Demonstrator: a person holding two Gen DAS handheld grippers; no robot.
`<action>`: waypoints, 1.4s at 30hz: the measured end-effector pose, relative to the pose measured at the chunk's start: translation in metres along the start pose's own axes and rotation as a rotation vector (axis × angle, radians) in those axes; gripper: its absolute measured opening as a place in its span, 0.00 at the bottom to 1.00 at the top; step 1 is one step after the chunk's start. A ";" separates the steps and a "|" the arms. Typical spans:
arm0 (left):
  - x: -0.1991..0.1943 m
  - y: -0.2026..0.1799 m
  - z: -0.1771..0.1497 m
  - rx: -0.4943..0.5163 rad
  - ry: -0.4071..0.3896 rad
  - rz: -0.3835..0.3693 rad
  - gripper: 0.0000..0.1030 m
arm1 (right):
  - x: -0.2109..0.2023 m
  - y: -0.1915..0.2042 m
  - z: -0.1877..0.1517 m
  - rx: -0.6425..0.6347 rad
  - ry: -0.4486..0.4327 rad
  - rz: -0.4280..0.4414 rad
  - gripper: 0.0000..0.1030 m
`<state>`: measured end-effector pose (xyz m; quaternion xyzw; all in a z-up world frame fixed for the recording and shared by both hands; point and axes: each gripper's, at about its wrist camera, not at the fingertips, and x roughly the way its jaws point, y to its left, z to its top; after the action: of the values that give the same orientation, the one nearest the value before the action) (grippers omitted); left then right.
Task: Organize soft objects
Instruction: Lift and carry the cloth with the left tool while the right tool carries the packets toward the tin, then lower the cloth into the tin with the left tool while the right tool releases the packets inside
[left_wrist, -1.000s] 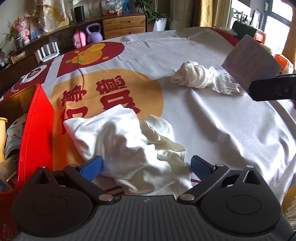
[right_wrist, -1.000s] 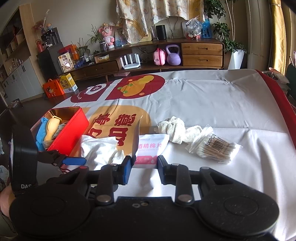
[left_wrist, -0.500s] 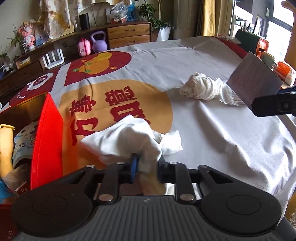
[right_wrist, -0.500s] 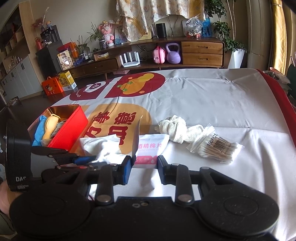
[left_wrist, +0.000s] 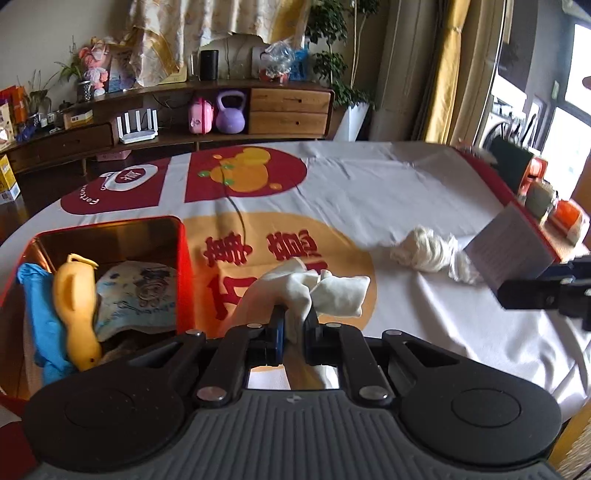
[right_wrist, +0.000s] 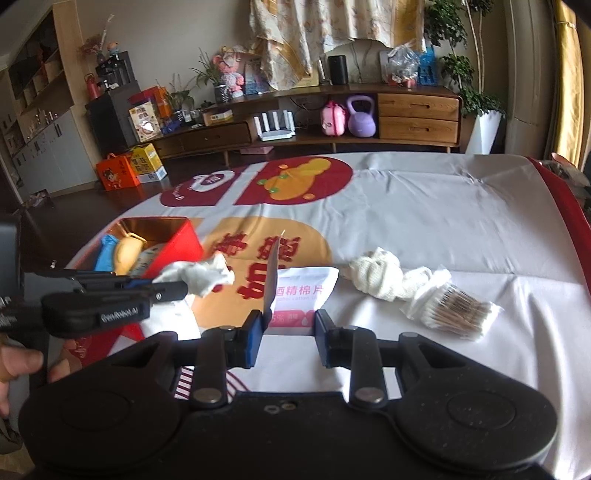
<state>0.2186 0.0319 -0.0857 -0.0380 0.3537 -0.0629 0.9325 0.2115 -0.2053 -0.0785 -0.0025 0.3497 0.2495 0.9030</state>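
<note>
Cloth (left_wrist: 317, 291) bunched in left gripper (left_wrist: 294, 325), trailing right.

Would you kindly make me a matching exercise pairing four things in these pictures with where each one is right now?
Things:
1. white cloth
2. yellow toy
3. cotton swabs
4. knit bundle

Places:
a. inside the red box
b. pinched in the left gripper
c. on the table, farthest right
d. on the table, between the wipes pack and the swabs

Pairs: 1-b, 2-a, 3-c, 4-d
</note>
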 end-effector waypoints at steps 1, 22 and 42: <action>-0.006 0.003 0.003 -0.009 -0.005 -0.007 0.10 | -0.001 0.004 0.001 -0.004 -0.002 0.007 0.29; -0.100 0.073 0.042 -0.053 -0.114 0.068 0.10 | 0.007 0.095 0.044 -0.129 -0.026 0.138 0.29; -0.091 0.163 0.031 -0.096 -0.050 0.228 0.10 | 0.089 0.170 0.056 -0.243 0.064 0.176 0.29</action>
<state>0.1864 0.2069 -0.0223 -0.0435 0.3348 0.0614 0.9393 0.2260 -0.0068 -0.0633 -0.0891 0.3446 0.3681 0.8590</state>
